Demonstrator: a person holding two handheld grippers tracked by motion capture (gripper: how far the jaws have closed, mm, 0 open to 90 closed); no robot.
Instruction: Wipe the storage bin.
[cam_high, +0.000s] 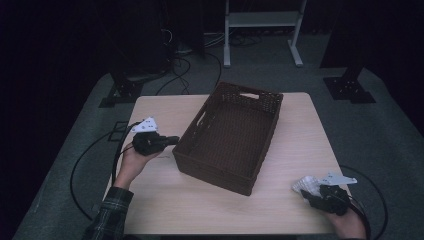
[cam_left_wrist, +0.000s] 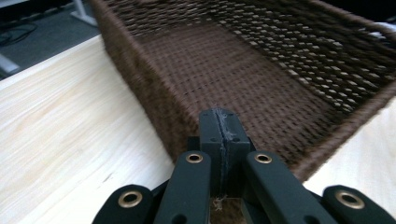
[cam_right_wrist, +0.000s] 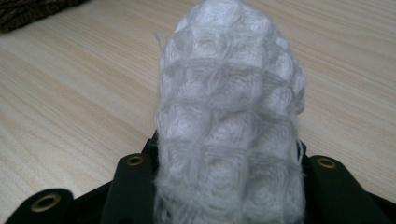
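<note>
White waffle-weave cloth (cam_right_wrist: 229, 116), bunched, is clamped in the right tongs (cam_high: 311, 192), jaws pressing it from both sides. They sit low over the near right corner of the pale wooden bench (cam_high: 165, 205), cloth well apart from the basket. Left tongs (cam_high: 172, 140) are fully closed with nothing between them, tips just beside the left wall of the dark brown woven rectangular basket (cam_high: 227, 132). Basket stands mid-bench, angled, nothing visible inside.
</note>
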